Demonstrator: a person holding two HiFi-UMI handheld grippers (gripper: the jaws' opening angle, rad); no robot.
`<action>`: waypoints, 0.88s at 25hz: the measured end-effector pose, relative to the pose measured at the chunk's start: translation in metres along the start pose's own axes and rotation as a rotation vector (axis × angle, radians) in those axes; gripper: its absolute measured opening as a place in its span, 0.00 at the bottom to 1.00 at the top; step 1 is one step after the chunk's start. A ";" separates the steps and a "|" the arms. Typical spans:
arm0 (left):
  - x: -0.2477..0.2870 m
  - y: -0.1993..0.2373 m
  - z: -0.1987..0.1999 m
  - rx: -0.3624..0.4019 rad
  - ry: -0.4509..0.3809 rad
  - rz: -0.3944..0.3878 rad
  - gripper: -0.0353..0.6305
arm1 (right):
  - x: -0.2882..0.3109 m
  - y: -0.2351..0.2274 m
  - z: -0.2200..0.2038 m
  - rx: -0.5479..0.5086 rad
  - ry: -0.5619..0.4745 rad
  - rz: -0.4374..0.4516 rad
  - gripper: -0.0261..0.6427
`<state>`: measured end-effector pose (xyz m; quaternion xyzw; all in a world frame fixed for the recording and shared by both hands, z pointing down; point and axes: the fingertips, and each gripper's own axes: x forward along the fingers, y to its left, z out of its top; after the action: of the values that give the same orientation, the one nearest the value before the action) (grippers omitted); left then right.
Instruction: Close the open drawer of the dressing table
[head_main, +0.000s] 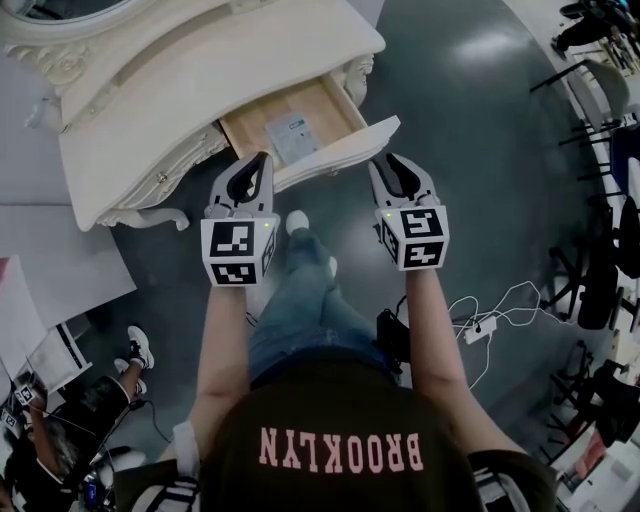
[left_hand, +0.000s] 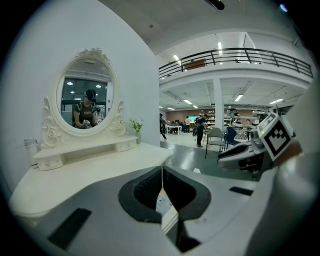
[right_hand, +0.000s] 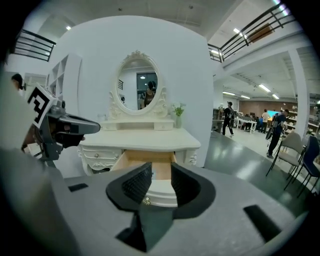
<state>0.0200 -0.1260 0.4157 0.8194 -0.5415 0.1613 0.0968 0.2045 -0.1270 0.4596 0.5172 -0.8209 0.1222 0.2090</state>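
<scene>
Open drawer (head_main: 345, 148) of the dressing table (head_main: 200, 90), pulled out toward you. Your right gripper (right_hand: 156, 175) has its jaws narrowly apart, and the drawer front and its knob (right_hand: 145, 200) lie ahead between them. Your left gripper (head_main: 262, 162), jaws together, is near the front's left end.

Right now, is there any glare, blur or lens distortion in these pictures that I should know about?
Head view: ceiling lights glare off the floor; the rest is sharp. Left gripper view: strong fisheye with dark corners, the railing bows, and the mirror is clear. Right gripper view: same fisheye and dark corners; the drawer is sharp and evenly lit.
</scene>
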 end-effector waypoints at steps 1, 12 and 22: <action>0.001 0.001 -0.002 0.000 0.006 -0.001 0.07 | 0.004 0.000 -0.006 0.005 0.014 0.002 0.21; 0.024 0.016 -0.027 -0.027 0.061 -0.003 0.07 | 0.051 0.007 -0.064 0.056 0.152 0.025 0.38; 0.039 0.036 -0.037 -0.043 0.085 0.007 0.07 | 0.086 0.013 -0.104 0.037 0.283 0.038 0.41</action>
<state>-0.0049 -0.1610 0.4638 0.8076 -0.5430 0.1849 0.1366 0.1824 -0.1467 0.5925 0.4830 -0.7904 0.2130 0.3108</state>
